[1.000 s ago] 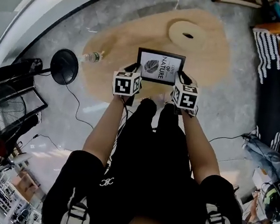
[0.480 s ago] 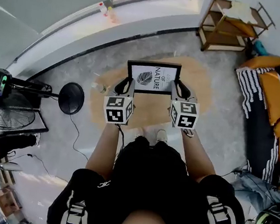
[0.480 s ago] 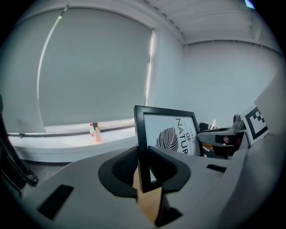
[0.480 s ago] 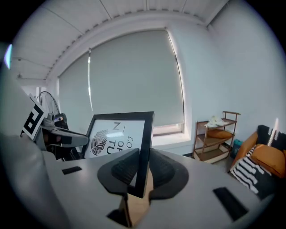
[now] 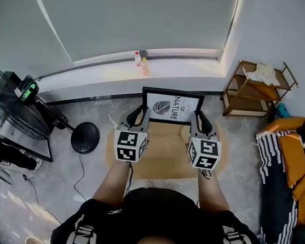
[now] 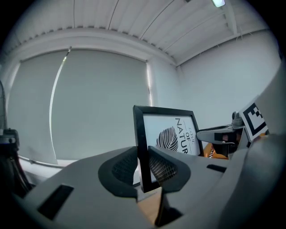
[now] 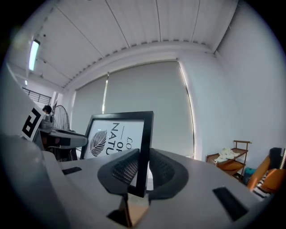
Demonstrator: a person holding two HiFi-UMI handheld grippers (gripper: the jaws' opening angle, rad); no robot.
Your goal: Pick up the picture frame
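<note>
A black picture frame point(image 5: 172, 107) with a leaf print and lettering is held upright in the air in front of the person, above the rug. My left gripper point(image 5: 137, 114) is shut on its left edge, and in the left gripper view the frame point(image 6: 169, 134) stands between the pads of the left gripper point(image 6: 143, 169). My right gripper point(image 5: 203, 123) grips the right edge. In the right gripper view its jaws are closing on the frame point(image 7: 117, 134), which sits squeezed between the pads of the right gripper point(image 7: 140, 169).
A beige oval rug point(image 5: 162, 153) lies on the grey floor below. A standing fan point(image 5: 12, 98) and its round black base point(image 5: 85, 137) are at the left. A wooden shelf point(image 5: 259, 87) and an orange and striped seat point(image 5: 291, 158) are at the right. Window blinds fill the far wall.
Both grippers have risen together with the frame, from low over the rug to chest height. The frame has tipped from lying nearly flat to standing upright.
</note>
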